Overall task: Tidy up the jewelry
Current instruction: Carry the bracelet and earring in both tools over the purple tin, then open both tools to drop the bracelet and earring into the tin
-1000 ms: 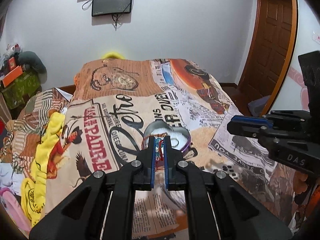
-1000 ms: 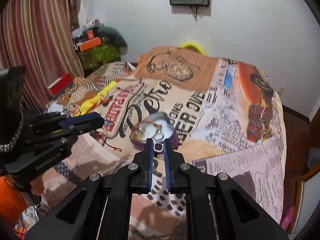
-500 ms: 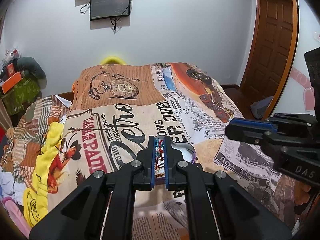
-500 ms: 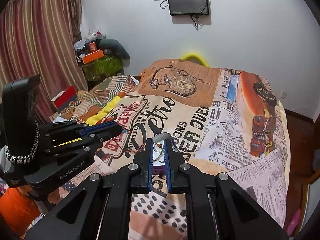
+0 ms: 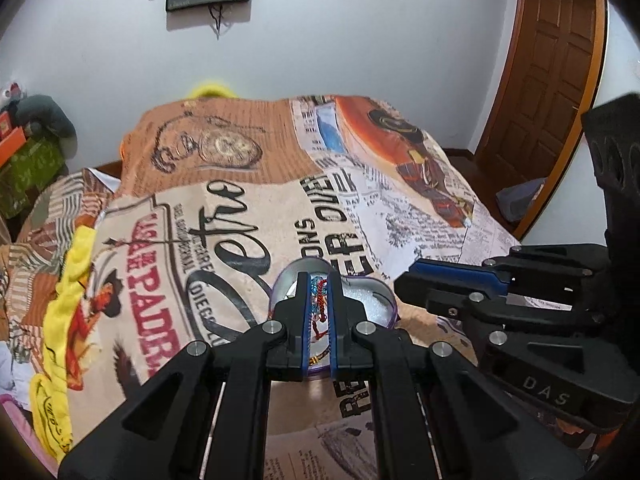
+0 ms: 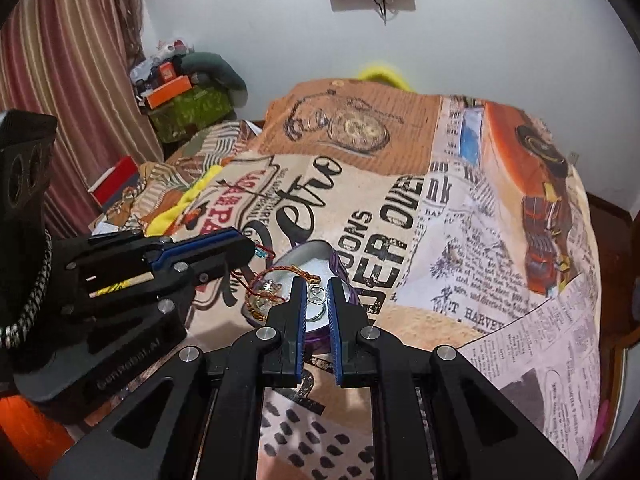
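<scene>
a heart-shaped tin point(image 6: 320, 254) with a purple rim and a bright silver inside lies open on the printed bedspread, near the middle of the bed; a red-and-gold cord bracelet point(image 6: 276, 280) sits at its left edge, partly draped over the rim, with round metal charms; a small square silver piece point(image 6: 317, 295) is pinched above the tin, though whether it is a ring or a pendant cannot be told; a red thread bracelet with turquoise beads point(image 5: 319, 304) hangs upright over the tin's silver inside, its beads at the top and red strands trailing below.
</scene>
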### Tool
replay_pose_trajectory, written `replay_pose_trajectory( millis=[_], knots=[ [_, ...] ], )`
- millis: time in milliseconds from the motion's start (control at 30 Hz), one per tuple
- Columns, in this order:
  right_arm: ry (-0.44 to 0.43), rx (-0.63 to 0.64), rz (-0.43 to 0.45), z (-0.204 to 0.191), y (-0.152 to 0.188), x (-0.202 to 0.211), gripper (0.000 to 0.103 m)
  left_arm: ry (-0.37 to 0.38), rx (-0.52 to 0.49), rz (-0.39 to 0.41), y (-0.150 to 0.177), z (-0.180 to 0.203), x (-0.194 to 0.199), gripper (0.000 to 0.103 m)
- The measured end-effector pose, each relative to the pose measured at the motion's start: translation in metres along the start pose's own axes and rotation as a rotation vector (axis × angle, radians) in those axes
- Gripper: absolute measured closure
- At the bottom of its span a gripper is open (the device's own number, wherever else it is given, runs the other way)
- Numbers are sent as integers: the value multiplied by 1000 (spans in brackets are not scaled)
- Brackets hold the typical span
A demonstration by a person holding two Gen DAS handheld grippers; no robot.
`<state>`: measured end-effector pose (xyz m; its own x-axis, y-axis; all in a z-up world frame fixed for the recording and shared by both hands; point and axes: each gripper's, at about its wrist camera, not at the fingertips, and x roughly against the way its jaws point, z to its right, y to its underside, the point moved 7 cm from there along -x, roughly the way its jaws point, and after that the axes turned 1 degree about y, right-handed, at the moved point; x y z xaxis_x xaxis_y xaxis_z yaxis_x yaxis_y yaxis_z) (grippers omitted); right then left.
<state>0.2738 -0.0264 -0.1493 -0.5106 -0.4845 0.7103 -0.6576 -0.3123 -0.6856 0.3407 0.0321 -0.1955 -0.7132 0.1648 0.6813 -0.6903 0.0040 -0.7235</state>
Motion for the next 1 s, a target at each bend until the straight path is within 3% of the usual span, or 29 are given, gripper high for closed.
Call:
replay_pose_trajectory(
  millis=[367,800,867,1000],
  knots=[
    [0,12,-60,4,6,-21,94,36,55,-86,18,-11,-32,98],
    [37,43,-83,3,8,-27,93,27,61,-90,24,-17,-26,96],
    [49,39,-79,4,7,-25,91,17,68,-86,24,-19,-23,92],
    [71,36,-52,5,3,-14,76,1,90,-60,22,-24,-8,76]
  ],
)
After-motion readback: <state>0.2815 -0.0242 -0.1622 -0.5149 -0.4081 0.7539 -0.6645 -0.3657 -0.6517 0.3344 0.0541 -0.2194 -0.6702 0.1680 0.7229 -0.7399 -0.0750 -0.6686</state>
